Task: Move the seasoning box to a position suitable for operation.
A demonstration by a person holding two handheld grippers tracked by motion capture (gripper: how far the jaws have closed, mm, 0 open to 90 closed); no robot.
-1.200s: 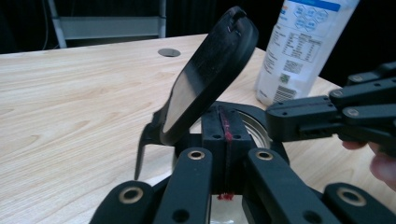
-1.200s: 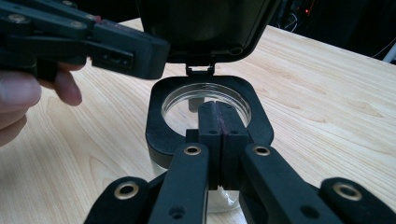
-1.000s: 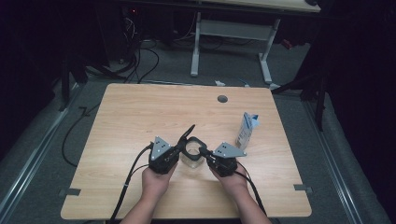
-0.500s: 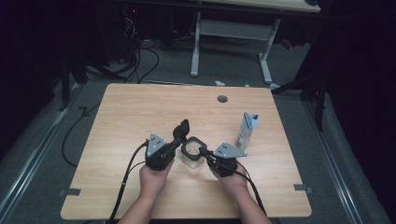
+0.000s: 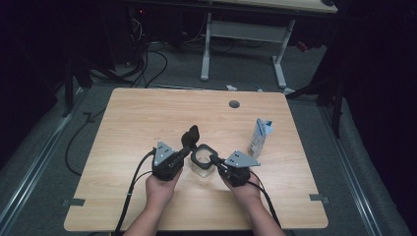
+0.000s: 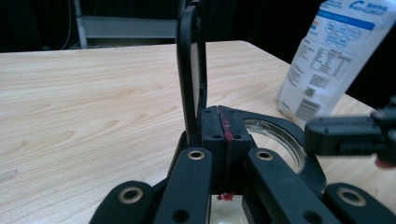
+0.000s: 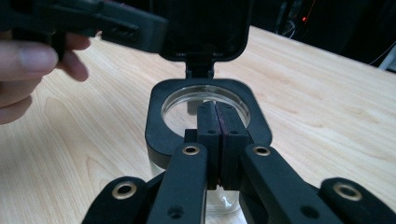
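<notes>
1. Jar [image 5: 201, 164] of clear glass with a black collar stands on the tabletop [image 5: 147, 118], nearer the front edge than the back, about midway between the left and right edges.
2. Its black lid [image 5: 190, 135] is hinged at the collar and stands raised, tilted back toward the far edge.
3. Left tongs [image 5: 186, 150] are pressed together at the base of the lid; in the left gripper view the jaws meet flat with the lid [image 6: 190, 70] rising just behind them, and whether they pinch the hinge tab or merely touch it cannot be told.
4. Right tongs [image 5: 214, 159] are pressed together on the near rim of the collar [image 7: 205, 112], jaws meeting with no gap.
5. A blue and white carton [image 5: 259, 136] stands upright near the right edge, apart from the jar.
6. Open tabletop lies along the left edge, the back edge and the far corners; a round cable hole [image 5: 234, 104] sits near the back edge.
7. The jar body is largely hidden by the jaws in both gripper views; its contents cannot be made out.
</notes>
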